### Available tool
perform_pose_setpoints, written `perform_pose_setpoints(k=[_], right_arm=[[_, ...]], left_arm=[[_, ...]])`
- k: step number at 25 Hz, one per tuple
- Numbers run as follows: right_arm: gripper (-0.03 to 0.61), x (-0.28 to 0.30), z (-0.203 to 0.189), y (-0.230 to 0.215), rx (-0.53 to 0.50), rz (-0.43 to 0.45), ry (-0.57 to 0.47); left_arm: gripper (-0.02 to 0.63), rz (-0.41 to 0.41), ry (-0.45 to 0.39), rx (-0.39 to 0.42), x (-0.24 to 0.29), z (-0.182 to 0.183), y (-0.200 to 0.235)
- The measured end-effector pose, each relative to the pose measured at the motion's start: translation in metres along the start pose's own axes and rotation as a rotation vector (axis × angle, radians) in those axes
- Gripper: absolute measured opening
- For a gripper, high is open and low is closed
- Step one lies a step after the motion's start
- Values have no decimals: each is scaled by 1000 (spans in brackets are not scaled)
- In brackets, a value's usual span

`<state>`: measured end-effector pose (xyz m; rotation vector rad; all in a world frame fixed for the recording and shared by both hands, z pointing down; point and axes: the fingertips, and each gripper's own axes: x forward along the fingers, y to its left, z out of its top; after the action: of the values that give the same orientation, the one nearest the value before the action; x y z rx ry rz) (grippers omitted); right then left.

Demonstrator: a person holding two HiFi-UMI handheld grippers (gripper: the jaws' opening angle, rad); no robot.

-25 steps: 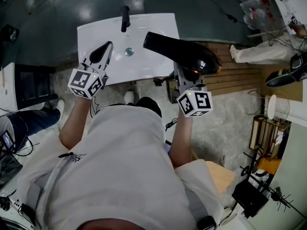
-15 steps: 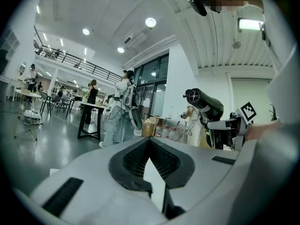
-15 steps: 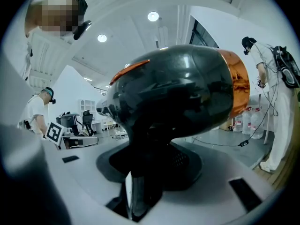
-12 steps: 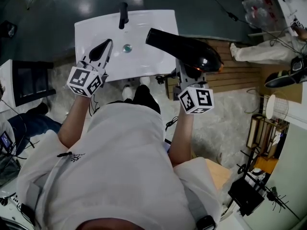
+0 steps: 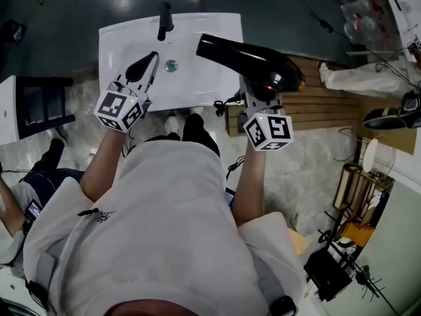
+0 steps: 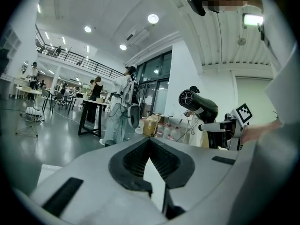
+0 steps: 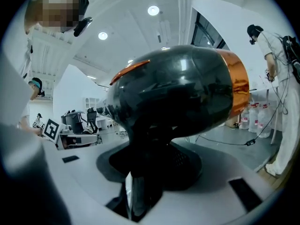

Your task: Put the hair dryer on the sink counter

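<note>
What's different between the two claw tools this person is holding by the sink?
The right gripper is clamped on the handle of the black hair dryer. The left gripper holds nothing, and its jaws are together. The right gripper sits just off the right edge of the white sink, while the left gripper is over the sink's left part. Both carry a marker cube and point away from the person.

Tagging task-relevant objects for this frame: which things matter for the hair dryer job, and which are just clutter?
In the job:
- hair dryer, clamped by its handle in the right gripper
- white sink counter, where it should go

Lying about:
- black faucet
- wooden slats beside the sink
- dark shelf unit
- left gripper, shut and empty, over the basin
</note>
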<state>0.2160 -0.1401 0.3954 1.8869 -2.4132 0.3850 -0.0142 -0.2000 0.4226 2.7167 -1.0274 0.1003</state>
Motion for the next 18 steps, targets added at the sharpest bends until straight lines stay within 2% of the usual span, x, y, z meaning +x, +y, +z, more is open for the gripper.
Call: perform_pose_setpoints(k=[18], right_arm=[[156, 58, -15, -48, 34, 106, 99]], left_arm=[[2, 88, 35, -26, 43, 0, -4]])
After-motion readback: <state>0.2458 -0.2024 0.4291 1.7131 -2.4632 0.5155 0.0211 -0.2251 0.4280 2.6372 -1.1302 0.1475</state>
